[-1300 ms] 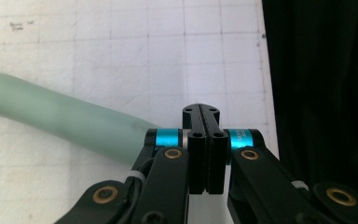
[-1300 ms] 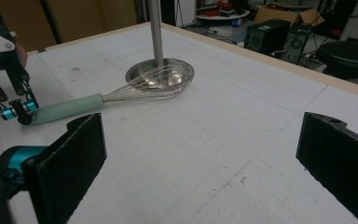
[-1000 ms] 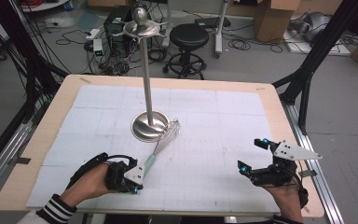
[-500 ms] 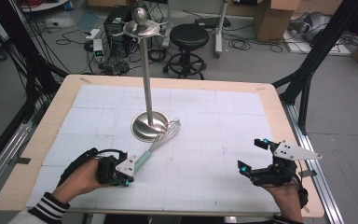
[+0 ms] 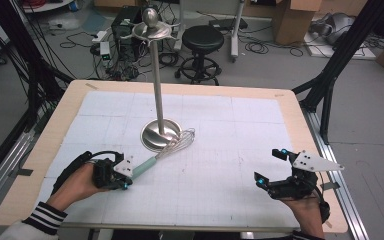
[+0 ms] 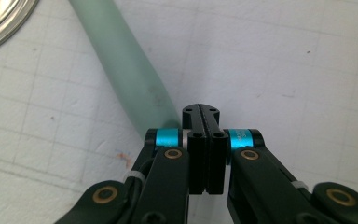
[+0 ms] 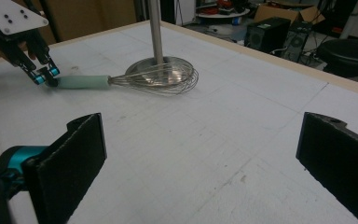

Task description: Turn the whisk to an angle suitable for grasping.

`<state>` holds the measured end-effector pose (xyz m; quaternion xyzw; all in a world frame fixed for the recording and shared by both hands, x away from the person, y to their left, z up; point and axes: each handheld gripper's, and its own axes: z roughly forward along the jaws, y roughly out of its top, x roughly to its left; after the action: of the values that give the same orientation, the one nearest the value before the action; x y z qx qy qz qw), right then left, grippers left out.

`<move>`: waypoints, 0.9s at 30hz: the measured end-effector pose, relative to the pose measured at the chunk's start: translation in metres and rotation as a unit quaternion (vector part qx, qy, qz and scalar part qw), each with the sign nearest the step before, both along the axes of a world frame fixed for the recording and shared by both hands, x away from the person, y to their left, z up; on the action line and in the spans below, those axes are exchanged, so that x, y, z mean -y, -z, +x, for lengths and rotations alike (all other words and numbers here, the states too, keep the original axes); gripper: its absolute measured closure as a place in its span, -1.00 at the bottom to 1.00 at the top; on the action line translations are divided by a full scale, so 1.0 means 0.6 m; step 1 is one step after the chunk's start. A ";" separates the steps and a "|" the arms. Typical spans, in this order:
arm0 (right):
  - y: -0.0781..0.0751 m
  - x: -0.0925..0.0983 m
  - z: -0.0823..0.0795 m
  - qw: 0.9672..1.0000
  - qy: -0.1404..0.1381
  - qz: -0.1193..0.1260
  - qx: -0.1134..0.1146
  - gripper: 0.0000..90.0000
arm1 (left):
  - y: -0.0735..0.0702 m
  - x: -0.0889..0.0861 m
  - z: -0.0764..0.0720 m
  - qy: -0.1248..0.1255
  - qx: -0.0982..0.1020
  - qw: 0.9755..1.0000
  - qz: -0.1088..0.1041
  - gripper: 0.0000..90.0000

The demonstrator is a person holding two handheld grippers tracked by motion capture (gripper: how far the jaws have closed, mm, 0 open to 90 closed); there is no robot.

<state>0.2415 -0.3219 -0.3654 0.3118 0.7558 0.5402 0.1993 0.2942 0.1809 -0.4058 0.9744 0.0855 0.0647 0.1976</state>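
A whisk with a pale green handle [image 5: 144,167] lies on the white mat, its wire head [image 5: 181,139] resting against the base of a tall metal stand [image 5: 160,136]. My left gripper [image 5: 125,180] is shut, its closed tips touching the end of the handle, with nothing between the jaws. In the left gripper view the handle [image 6: 121,65] runs beside and under the closed tips [image 6: 201,112]. My right gripper [image 5: 269,165] stands open and empty near the front right of the table. Its view [image 7: 205,140] looks across at the whisk [image 7: 158,77] and the left gripper [image 7: 46,77].
The stand's pole [image 5: 156,75] rises from the middle of the table [image 5: 290,107] to a small dish and ball on top. Beyond the far edge are a black stool [image 5: 202,37], cables, boxes and black frame struts at both sides.
My left gripper has moved left along the front of the table. The whisk's handle end has swung left with it, so the whisk lies flatter across the mat. The right gripper has kept still.
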 end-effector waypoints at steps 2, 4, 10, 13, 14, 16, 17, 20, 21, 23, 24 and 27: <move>0.000 0.000 0.000 1.000 0.001 0.000 0.000 -0.99 | 0.001 -0.004 0.002 -0.007 0.000 1.000 0.001 0.99; 0.000 0.001 0.000 1.000 0.000 0.000 0.000 -0.99 | 0.001 -0.007 0.004 -0.010 0.000 1.000 0.000 0.99; -0.002 -0.001 -0.001 1.000 -0.001 0.000 0.002 -0.99 | -0.007 -0.008 0.003 -0.011 -0.002 1.000 -0.023 0.99; -0.002 -0.001 0.000 1.000 -0.001 0.000 0.002 -0.99 | -0.017 -0.007 0.002 -0.014 0.004 0.999 -0.034 0.99; -0.002 -0.001 0.000 1.000 -0.001 0.000 0.002 -0.99 | -0.022 -0.007 0.002 -0.015 0.001 0.999 -0.041 0.99; -0.002 -0.002 0.000 1.000 -0.002 -0.001 0.001 -0.99 | -0.030 -0.006 0.002 -0.016 0.002 0.998 -0.054 0.99; -0.002 -0.002 0.000 1.000 -0.002 0.000 0.000 -0.99 | -0.033 -0.005 0.003 -0.016 0.005 0.998 -0.058 0.99; -0.002 -0.004 0.001 1.000 -0.003 -0.001 -0.001 -0.99 | -0.042 -0.001 0.006 -0.031 0.004 0.997 -0.075 0.88; -0.002 -0.004 0.001 1.000 -0.004 -0.002 0.001 -0.99 | -0.044 0.001 0.007 -0.039 0.004 0.996 -0.082 0.83; -0.001 -0.005 0.001 1.000 -0.005 -0.001 0.000 -0.99 | -0.049 0.003 0.010 -0.047 0.002 0.994 -0.096 0.79; -0.002 -0.004 0.001 1.000 -0.004 -0.002 0.001 -0.99 | -0.050 0.004 0.012 -0.050 0.006 0.994 -0.101 0.74; -0.002 -0.003 0.001 1.000 -0.003 0.000 0.001 -0.99 | -0.052 0.007 0.020 -0.066 0.015 0.991 -0.116 0.55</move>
<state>0.2418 -0.3200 -0.3642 0.3093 0.7566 0.5409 0.1981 0.3059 0.1769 -0.3746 0.9359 0.1533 0.0821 0.3062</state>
